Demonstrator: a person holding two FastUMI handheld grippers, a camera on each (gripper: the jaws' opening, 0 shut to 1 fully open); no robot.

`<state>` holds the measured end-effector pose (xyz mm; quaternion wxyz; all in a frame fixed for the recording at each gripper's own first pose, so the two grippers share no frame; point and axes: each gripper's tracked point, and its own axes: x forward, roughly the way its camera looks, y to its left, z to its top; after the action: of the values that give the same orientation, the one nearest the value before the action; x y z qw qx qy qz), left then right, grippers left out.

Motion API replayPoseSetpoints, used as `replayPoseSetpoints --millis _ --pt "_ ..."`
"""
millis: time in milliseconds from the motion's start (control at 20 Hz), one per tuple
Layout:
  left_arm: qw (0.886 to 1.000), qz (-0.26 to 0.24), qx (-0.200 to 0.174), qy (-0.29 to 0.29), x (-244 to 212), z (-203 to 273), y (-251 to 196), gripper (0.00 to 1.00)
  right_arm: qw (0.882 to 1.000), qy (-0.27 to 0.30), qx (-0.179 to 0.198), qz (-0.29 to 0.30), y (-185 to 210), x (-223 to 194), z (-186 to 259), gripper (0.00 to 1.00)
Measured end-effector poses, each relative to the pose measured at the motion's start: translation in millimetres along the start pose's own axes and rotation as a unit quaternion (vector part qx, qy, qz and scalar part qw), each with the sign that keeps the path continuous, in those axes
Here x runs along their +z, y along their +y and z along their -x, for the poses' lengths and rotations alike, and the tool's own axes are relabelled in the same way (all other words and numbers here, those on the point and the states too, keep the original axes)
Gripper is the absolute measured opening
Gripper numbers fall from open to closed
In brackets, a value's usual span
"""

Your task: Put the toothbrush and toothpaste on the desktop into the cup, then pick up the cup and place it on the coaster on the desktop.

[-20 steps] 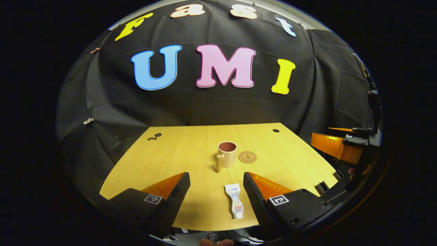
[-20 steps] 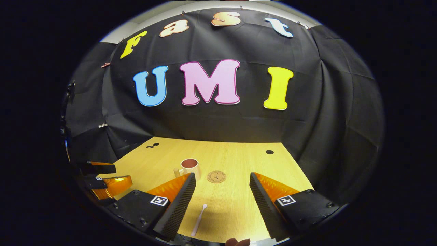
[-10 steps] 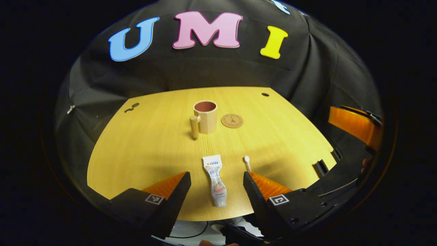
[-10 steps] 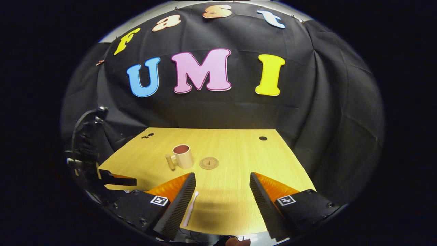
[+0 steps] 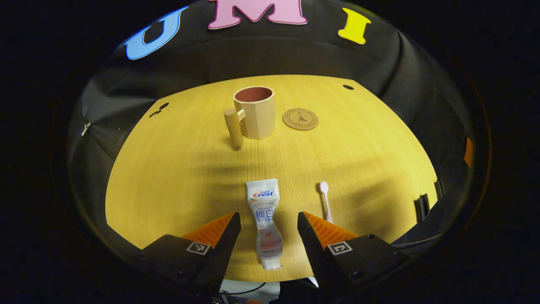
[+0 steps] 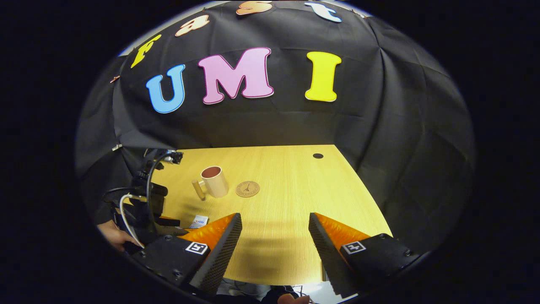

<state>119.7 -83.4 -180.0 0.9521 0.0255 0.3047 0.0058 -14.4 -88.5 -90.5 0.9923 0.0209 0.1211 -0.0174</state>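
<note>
- The left gripper [image 5: 268,223] has its fingers spread, with one toothpaste [image 5: 266,223] tube lying between them at bottom centre of the left gripper view.
- The right gripper [image 6: 274,236] is spread too, over bare desktop [image 6: 287,202].
- One toothbrush [image 5: 325,200] lies right of the tube.
- One cup [image 5: 254,112] stands upright at upper centre, nothing visible inside.
- One coaster [image 5: 300,119] lies just right of it, apart.

In the left gripper view, the cup [image 5: 255,111] stands on the table [image 5: 177,169] toward its far edge. The coaster [image 5: 300,119] lies just beside the cup on its right, apart from it. The toothpaste [image 5: 265,221] lies well nearer than the cup, roughly in line with it. The toothbrush [image 5: 325,202] lies right of the toothpaste, nearer than the coaster.
</note>
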Motion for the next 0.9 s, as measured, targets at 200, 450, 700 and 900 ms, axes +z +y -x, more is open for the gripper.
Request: replayPoseSetpoints --millis 200,450,700,900 --pt "0.999 0.002 0.011 0.033 -7 -17 -1 0.82 1.0 0.021 0.023 0.004 3 -9 -14 0.98" --pt "0.997 0.013 0.016 0.077 -19 -31 -5 0.74 0.999 0.034 0.042 -0.001 4 -11 -25 0.98" --pt "0.995 0.025 0.014 0.099 -25 -41 -6 0.68 0.998 0.044 0.052 -0.004 5 -14 -37 0.99" --pt "0.993 0.048 0.002 0.108 -25 -43 -9 0.67 0.996 0.057 0.065 -0.009 15 -24 -42 0.98"
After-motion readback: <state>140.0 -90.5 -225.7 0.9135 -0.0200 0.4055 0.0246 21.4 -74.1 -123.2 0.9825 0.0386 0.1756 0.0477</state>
